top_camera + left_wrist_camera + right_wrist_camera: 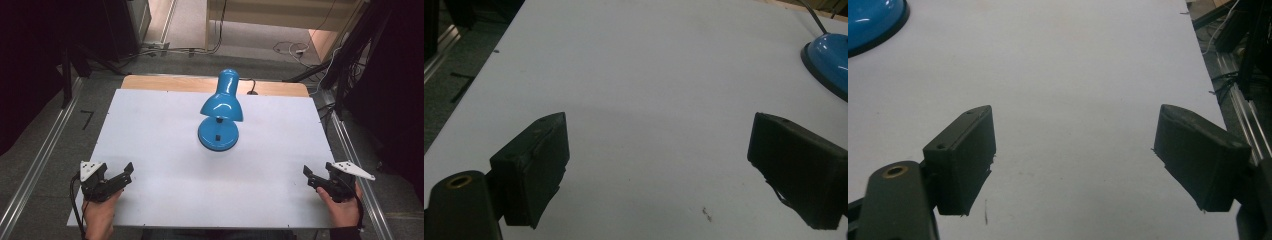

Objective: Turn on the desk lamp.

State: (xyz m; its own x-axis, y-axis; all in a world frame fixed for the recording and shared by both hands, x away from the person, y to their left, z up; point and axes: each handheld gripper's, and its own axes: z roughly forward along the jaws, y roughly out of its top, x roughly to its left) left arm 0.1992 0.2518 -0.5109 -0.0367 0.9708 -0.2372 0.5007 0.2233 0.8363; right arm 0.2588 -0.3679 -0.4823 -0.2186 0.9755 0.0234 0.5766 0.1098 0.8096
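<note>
While both hands rest at near edge of counter [165,200], left hand-held gripper [125,175] sits spread wide, nothing between jaws; right hand-held gripper [311,177] likewise released and empty. Both aim inward across bare white surface, likely a ready stance. Ahead of both, between them and well apart: blue desk lamp [220,117], upright on round base, shade tipped toward the person. Cord trails off far edge behind lamp.

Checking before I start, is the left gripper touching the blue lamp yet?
Apart. The high view shows the left gripper near the table's front left corner, with bare white table between it and the blue lamp.
</note>
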